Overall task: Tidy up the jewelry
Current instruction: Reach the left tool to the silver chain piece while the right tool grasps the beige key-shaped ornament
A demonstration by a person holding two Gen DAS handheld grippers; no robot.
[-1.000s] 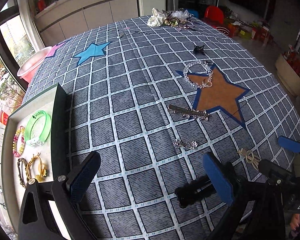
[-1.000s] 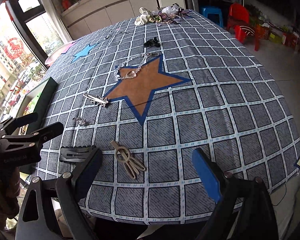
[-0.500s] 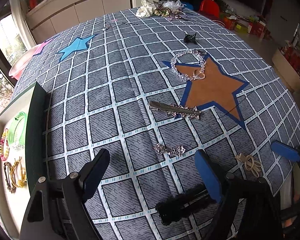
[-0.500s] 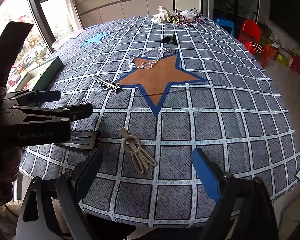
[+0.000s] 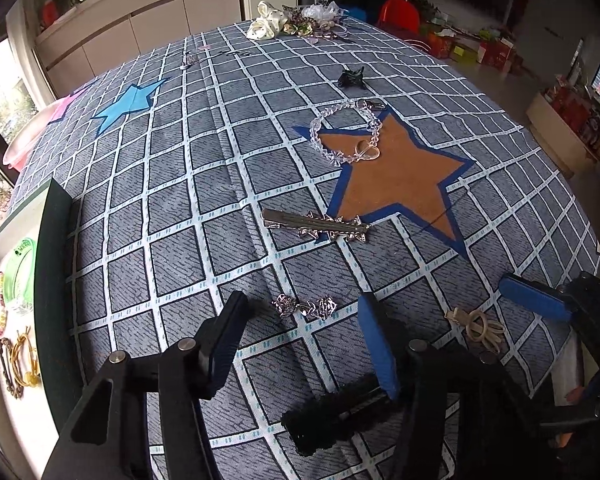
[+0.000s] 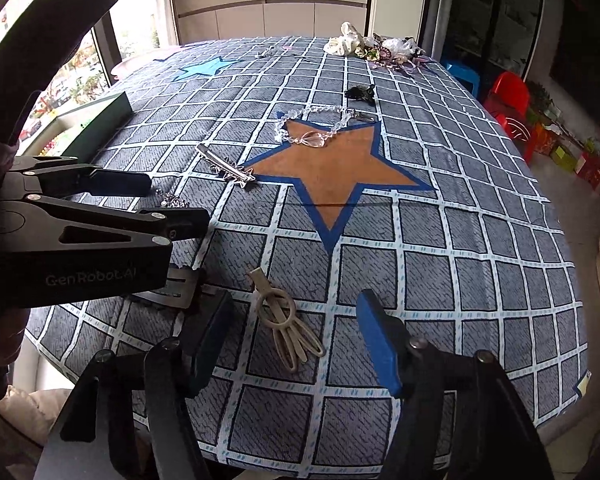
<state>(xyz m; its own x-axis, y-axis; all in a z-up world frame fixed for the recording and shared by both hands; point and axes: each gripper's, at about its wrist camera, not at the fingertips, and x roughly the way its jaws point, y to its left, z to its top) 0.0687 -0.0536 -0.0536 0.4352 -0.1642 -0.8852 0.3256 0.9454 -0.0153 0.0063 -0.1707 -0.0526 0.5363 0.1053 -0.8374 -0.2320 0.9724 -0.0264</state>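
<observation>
Now the left gripper (image 5: 304, 340) hovers spread, a small silver chain (image 5: 304, 307) just ahead between its fingertips. Rightward, the right gripper (image 6: 296, 336) gapes over a beige clip (image 6: 286, 322) near the table edge (image 6: 480, 434).

The one clear piece of writing is "GenRobot.AI", printed in pale grey letters along the black side plate of the left claw (image 6: 172, 204) as it shows in the right wrist view; the last characters sit close to the plate's edge and are slightly cut by the angle. In the left wrist view, the green bangle (image 5: 20, 272) lying in the tray (image 5: 52, 240) carries a small dark marking near its top, too small and blurred to make out. The white grid lines of the counter cloth (image 6: 460, 240) bear tiny repeated blue marks, which cannot be read as letters
</observation>
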